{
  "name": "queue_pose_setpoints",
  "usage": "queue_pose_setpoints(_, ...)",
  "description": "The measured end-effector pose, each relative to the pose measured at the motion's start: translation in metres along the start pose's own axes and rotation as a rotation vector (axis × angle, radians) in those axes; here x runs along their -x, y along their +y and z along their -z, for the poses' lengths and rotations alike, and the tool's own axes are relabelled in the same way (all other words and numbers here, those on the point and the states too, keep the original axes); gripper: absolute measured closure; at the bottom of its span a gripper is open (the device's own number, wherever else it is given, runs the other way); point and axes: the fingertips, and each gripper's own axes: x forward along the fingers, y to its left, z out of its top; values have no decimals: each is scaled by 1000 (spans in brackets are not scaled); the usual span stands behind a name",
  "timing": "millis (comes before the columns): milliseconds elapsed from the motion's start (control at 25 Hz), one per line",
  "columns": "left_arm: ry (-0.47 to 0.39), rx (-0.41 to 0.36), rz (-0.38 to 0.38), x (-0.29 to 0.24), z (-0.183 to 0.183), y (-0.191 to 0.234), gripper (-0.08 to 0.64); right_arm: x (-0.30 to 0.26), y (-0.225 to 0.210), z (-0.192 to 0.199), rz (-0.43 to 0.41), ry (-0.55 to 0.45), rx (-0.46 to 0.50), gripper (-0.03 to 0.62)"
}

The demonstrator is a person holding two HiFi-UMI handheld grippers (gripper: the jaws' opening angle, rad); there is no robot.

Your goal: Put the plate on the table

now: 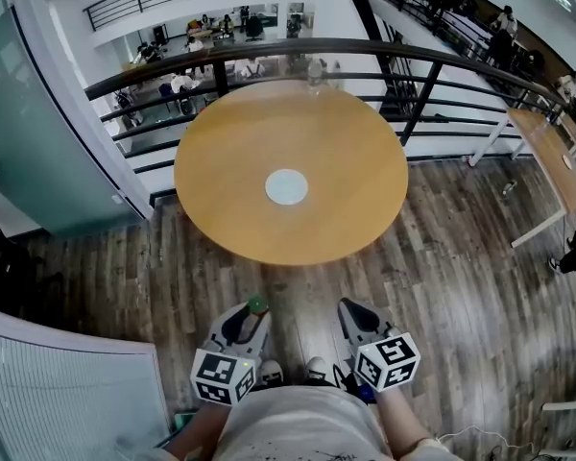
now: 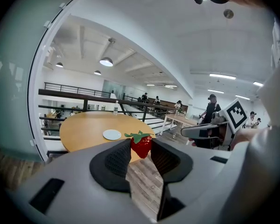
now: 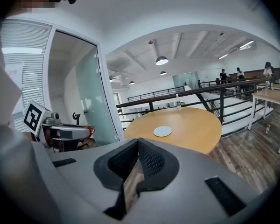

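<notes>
A small pale plate (image 1: 286,186) lies at the middle of a round wooden table (image 1: 221,161). Both grippers are held low, short of the table's near edge, over the floor. My left gripper (image 1: 252,312) is shut on a red strawberry (image 2: 141,144) with a green top, pinched between its pads. In the left gripper view the plate (image 2: 112,134) lies ahead on the table (image 2: 81,127). My right gripper (image 1: 350,312) is shut with nothing in it, its tips meeting (image 3: 138,140). From the right gripper view the plate (image 3: 162,131) also lies ahead on the table (image 3: 196,129).
A clear bottle (image 1: 314,70) stands at the table's far edge by a black railing (image 1: 422,84). A glass wall (image 1: 38,113) is on the left and a white slatted panel (image 1: 58,392) near left. A long desk (image 1: 552,161) and a standing person are on the right.
</notes>
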Motion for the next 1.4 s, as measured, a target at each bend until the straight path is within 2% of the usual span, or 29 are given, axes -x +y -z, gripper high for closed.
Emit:
queue_pose_setpoints(360,-17,-17,42,27,-1,29,413,-9,28,-4,55,-27,-6,572)
queue_pose_setpoints(600,-6,-11,64,21,-3,28,413,-11,27,-2,60,-13,-18,572)
queue_pose_setpoints(960,1,-12,43,-29,-15,58,413,-67,-5,-11,28,0,-21,572)
queue_pose_setpoints(1400,0,9,-10,-140,-67,101,413,-163,-86,-70,-41,17,7,572)
